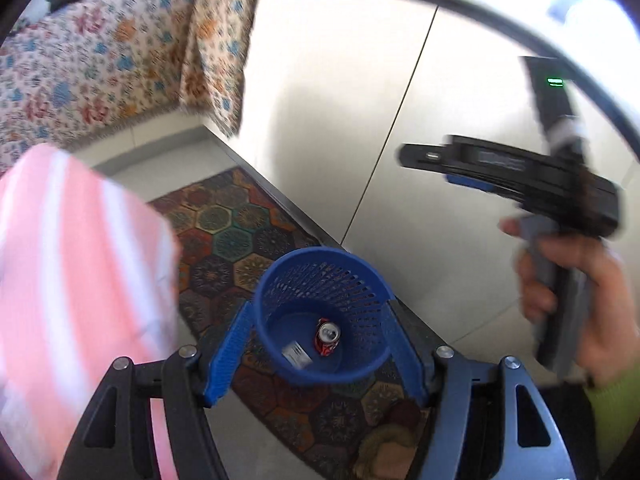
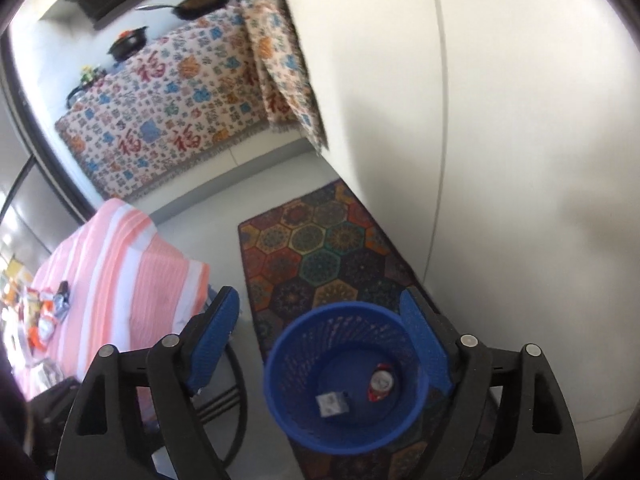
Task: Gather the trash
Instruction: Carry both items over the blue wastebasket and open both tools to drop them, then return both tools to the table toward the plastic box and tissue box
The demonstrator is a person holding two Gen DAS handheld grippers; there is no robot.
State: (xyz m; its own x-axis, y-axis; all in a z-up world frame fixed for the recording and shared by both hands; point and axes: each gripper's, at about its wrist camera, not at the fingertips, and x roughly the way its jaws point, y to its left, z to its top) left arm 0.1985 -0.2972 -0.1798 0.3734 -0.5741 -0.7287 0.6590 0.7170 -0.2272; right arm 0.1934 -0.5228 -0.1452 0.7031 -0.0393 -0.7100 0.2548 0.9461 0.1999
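Left gripper (image 1: 320, 356) hanging over a blue mesh wastebasket (image 1: 280, 288), blue-padded jaws apart with nothing clamped, the basket's rim showing through the gap. Right gripper (image 2: 320, 356) likewise above the same wastebasket (image 2: 280, 392), jaws wide apart and empty. Down inside on the basket floor: a crushed red soda can (image 1: 328, 337) lying beside a small white printed wrapper or carton (image 1: 296, 354), apart from each other. Basket standing on a runner rug (image 2: 320, 248) of coloured hexagons, laid along a pale cabinet front (image 2: 500, 140). In the left wrist view, off to the right, a hand (image 1: 580, 304) with a green sleeve gripping the other tool's handle. Left of the rug, a table under a pink-and-white striped cloth (image 2: 120, 264), a cluster of small packets (image 2: 44, 308) on it, blurred. Farther back, a counter draped in a floral patterned cloth (image 2: 168, 100), a dark pan (image 2: 204, 0) and a black pot (image 2: 128, 44) on top.
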